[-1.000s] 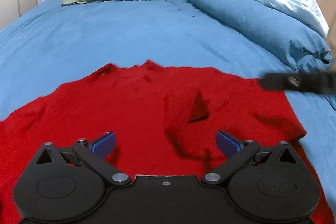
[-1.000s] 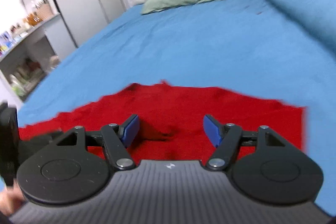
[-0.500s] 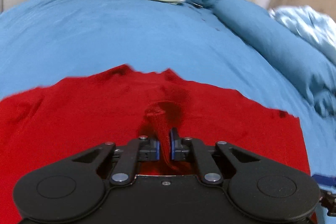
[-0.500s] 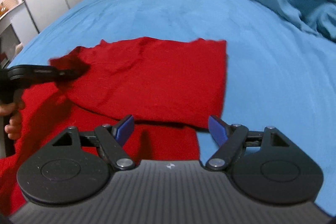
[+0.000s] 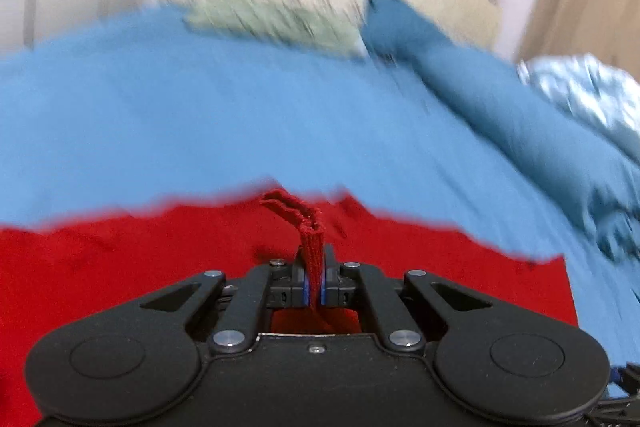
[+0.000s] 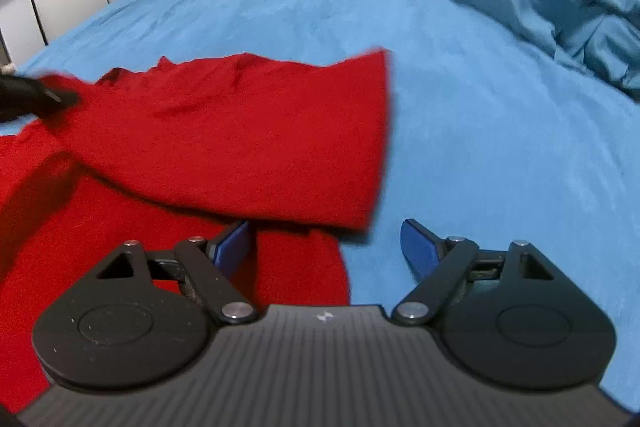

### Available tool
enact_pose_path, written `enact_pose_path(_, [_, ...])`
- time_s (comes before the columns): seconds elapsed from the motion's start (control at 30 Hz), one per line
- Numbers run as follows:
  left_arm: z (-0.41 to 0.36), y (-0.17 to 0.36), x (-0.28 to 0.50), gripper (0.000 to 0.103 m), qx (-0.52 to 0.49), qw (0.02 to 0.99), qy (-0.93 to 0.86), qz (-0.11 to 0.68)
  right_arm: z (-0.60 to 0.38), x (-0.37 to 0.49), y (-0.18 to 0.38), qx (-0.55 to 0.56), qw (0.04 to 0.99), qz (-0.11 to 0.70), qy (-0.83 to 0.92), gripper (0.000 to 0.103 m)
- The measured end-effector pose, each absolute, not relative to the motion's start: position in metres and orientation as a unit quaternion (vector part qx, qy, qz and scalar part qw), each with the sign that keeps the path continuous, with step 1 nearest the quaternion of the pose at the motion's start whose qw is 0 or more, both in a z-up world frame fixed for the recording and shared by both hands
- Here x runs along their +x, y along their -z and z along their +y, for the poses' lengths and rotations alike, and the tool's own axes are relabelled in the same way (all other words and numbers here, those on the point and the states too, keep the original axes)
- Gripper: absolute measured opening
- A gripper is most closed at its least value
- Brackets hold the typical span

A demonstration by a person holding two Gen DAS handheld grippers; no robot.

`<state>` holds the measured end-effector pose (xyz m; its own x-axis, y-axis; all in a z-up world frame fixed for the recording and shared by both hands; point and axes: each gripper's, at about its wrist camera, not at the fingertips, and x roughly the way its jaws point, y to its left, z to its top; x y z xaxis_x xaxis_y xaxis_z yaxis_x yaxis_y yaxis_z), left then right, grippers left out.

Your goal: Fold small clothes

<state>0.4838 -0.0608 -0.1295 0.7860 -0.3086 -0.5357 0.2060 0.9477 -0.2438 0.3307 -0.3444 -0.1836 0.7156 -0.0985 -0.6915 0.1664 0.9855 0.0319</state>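
Red garment (image 6: pixel 224 131) is lying spread on the blue bedsheet (image 6: pixel 500 147), one part folded over; the left gripper (image 5: pixel 314 287) is pinching a raised fold, while the right gripper (image 6: pixel 326 247) is opening above the hem, pads touching nothing.

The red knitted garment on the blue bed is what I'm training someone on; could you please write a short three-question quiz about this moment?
1. True or false: the left hand-held gripper is shut on a fold of the red knitted garment.
2. Multiple choice: the right hand-held gripper is (A) clamped on the green pillow, (B) opening with nothing gripped, over the garment's near corner, (C) out of view.
3. Fill in: the garment lies on a ___ bedsheet.

Key: 1 true; 2 B; 3 blue.
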Motion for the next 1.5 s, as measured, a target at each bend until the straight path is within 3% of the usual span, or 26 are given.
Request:
enact_pose_path(0.13, [-0.011,0.120,0.463,0.004,-0.082,0.961,0.069,0.256,-0.338,0.342,0.188,0.033,0.927,0.366,0.073,0.098])
enact_pose_path(0.3, [0.017,0.142,0.461,0.004,-0.097,0.950,0.053,0.293,-0.332,0.357,0.190,0.013,0.927,0.366,0.084,0.100])
enact_pose_path(0.53, [0.026,0.139,0.455,0.004,-0.094,0.959,0.032,0.265,-0.326,0.365,0.186,-0.037,0.921,0.382,0.070,0.101])
enact_pose_path(0.77, [0.035,0.160,0.457,0.006,-0.073,0.947,0.039,0.312,-0.352,0.364,0.191,-0.015,0.918,0.385,0.093,0.103])
enact_pose_path(0.9, [0.051,0.157,0.442,0.017,-0.076,0.942,0.016,0.326,-0.376,0.359,0.187,0.015,0.910,0.405,0.085,0.103])
enact_pose_path(0.97, [0.061,0.144,0.417,0.033,-0.066,0.950,-0.014,0.305,-0.376,0.352,0.175,0.018,0.913,0.403,0.061,0.103])
enact_pose_path(1.0, [0.064,0.137,0.406,0.053,-0.057,0.955,-0.015,0.290,-0.372,0.347,0.167,0.018,0.921,0.386,0.040,0.103])
enact_pose_path(1.03, [0.065,0.132,0.400,0.062,-0.051,0.958,-0.012,0.281,-0.366,0.343,0.157,0.024,0.930,0.365,0.015,0.103])
enact_pose_path(1.17, [0.049,0.127,0.404,0.063,-0.041,0.953,0.053,0.294,-0.329,0.360,0.148,0.060,0.935,0.345,-0.051,0.103])
enact_pose_path(1.37, [0.021,0.146,0.437,0.064,-0.039,0.940,0.114,0.320,-0.296,0.388,0.186,0.016,0.924,0.380,-0.028,0.103])
enact_pose_path(1.5, [0.021,0.157,0.455,0.076,-0.023,0.939,0.125,0.320,-0.314,0.382,0.192,0.036,0.926,0.376,-0.011,0.103])
